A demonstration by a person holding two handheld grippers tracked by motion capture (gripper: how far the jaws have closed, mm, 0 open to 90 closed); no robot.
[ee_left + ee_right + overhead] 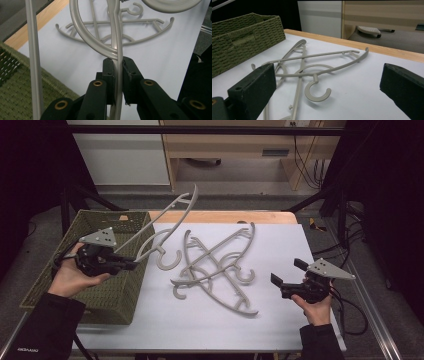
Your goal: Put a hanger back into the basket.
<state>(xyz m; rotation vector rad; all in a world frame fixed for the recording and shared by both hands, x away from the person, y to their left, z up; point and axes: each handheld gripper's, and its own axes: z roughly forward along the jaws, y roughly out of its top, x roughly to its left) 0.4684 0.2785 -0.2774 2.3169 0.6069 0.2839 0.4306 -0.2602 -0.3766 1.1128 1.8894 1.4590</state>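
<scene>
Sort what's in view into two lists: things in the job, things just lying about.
In the job:
left gripper, shut on the lifted hanger
crossed hangers on the table
woven basket
right gripper, open

Lying about:
cabinet
floor cables

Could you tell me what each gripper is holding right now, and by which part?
The left gripper is shut on a grey hanger, pinching the thin neck just below its hook, lifted above the table. The right gripper is open and holds nothing.
</scene>
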